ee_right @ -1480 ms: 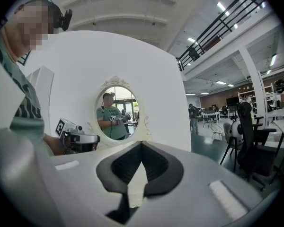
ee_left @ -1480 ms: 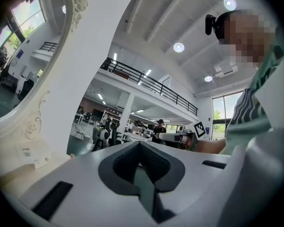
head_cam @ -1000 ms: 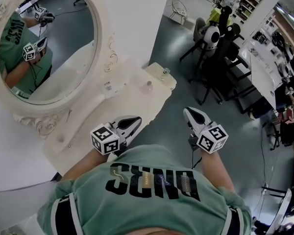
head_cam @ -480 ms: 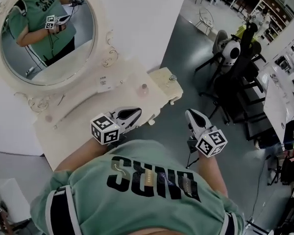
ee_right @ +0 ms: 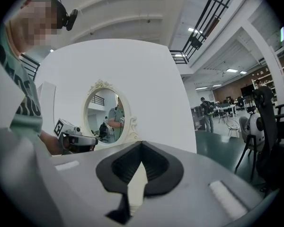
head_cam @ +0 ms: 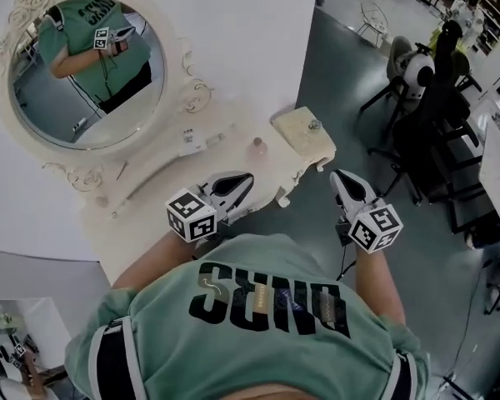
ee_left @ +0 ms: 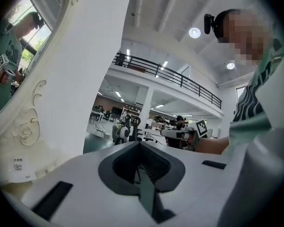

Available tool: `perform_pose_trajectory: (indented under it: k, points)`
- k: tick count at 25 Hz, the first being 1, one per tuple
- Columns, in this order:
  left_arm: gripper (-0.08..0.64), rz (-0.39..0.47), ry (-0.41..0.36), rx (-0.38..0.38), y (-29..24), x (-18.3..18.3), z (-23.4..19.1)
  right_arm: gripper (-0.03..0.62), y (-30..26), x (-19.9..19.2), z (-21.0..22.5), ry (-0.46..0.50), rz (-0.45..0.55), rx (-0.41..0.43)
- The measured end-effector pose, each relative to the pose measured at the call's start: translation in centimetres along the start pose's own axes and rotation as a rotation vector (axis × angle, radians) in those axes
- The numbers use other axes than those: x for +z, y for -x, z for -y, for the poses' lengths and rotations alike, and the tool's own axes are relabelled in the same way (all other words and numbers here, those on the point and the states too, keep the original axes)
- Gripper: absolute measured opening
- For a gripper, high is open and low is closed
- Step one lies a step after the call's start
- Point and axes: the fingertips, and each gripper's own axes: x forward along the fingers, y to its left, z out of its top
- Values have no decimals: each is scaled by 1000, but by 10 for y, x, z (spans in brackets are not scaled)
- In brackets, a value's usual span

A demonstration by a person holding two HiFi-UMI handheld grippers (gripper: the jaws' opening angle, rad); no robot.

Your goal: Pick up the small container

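The small container [head_cam: 257,146], a pinkish jar, stands on the cream dressing table [head_cam: 162,182] below the oval mirror [head_cam: 83,73]. My left gripper [head_cam: 250,176] is shut and empty. It hovers over the table's front edge, a short way in front of the jar. Shut and empty as well, my right gripper [head_cam: 337,174] hangs over the floor to the right of the table. The jar is in neither gripper view. The left gripper view looks past its closed jaws [ee_left: 140,144] along the wall; the right gripper view looks over its jaws [ee_right: 141,144] at the mirror [ee_right: 106,115].
A low cream stand [head_cam: 296,136] with a small knobbed item [head_cam: 314,124] adjoins the table's right end. Dark office chairs [head_cam: 437,132] and a round white-and-black device [head_cam: 417,69] stand further right on the grey floor. The white wall [head_cam: 250,32] backs the table.
Both grippers have been carried sideways along the table front, and the table, stand and mirror have shifted right in the head view. Both pairs of jaws stay closed.
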Motion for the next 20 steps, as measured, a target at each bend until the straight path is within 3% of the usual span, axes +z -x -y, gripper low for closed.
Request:
perform_pose_trajectory:
  k: [15, 17, 20]
  points:
    - [3, -15, -34, -46, 6, 7, -44, 9, -24, -4, -19, -14, -25, -66]
    - [105, -23, -38, -39, 3, 7, -49, 9, -27, -4, -18, -12, -33, -64]
    - [153, -39, -48, -3, -2, 3, -60, 9, -32, -2, -15, -10, -38, -57]
